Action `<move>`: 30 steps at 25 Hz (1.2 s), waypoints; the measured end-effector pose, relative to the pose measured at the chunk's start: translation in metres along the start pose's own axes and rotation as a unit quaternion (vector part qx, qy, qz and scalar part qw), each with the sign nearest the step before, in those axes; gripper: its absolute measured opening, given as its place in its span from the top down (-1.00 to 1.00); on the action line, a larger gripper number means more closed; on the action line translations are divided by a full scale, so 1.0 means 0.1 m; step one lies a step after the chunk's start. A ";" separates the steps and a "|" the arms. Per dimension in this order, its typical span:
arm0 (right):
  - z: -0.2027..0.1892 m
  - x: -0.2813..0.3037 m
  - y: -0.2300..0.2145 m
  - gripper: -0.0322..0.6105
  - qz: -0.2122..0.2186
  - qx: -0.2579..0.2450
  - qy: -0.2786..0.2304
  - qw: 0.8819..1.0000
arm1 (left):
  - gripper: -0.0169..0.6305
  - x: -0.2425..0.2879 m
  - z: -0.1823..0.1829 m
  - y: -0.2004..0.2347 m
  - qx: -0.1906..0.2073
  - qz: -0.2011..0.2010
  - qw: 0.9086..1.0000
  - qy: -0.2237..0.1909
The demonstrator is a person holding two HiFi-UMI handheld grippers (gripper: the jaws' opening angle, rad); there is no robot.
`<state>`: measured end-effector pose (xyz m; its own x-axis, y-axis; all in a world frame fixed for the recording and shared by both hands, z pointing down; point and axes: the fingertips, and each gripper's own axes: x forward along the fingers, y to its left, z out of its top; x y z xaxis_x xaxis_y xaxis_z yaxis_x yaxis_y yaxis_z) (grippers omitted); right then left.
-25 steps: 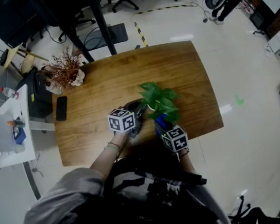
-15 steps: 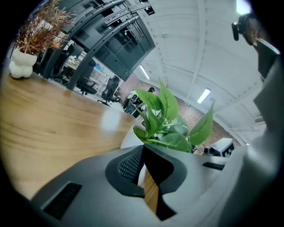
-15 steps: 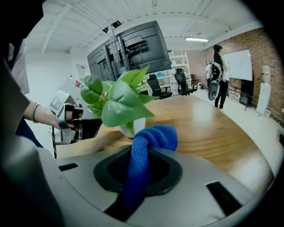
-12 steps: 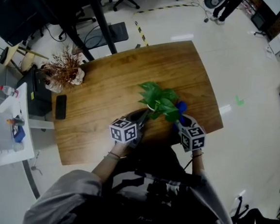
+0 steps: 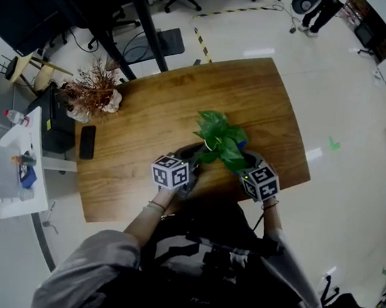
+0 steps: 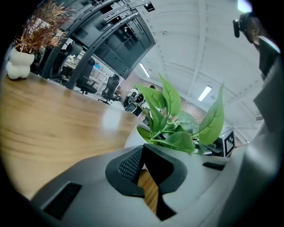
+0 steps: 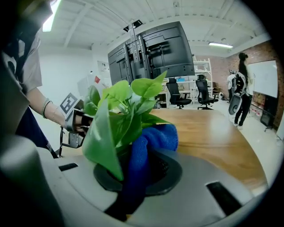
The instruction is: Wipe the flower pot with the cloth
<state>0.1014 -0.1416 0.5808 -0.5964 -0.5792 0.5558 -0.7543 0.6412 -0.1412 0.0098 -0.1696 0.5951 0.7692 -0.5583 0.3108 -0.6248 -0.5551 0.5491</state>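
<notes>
A leafy green plant in a white flower pot stands near the front edge of the wooden table. My right gripper is shut on a blue cloth and sits at the pot's right side, under the leaves. From the head view, the right gripper is tucked against the plant and the cloth is hidden. My left gripper is at the pot's left side. Its jaws meet at the tips just short of the pot wall, with nothing seen between them.
A white vase of dried twigs and a black phone lie at the table's left end. A white cart stands left of the table. Office chairs and a black frame are beyond the far edge. A person stands far right.
My right gripper has carried the blue cloth from the pot's front round to its right side and drawn in under the leaves. The left gripper slid back slightly and now stays put.
</notes>
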 end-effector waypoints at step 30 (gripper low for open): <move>0.05 0.04 -0.35 0.72 -0.019 0.011 0.008 1.000 | 0.93 -0.05 -0.26 -0.10 -0.009 -0.004 1.000 0.016</move>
<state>0.1238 -0.1692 0.5838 -0.5635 -0.5944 0.5736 -0.7820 0.6078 -0.1383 0.0162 -0.1455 0.6080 0.7781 -0.5334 0.3316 -0.6166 -0.5484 0.5648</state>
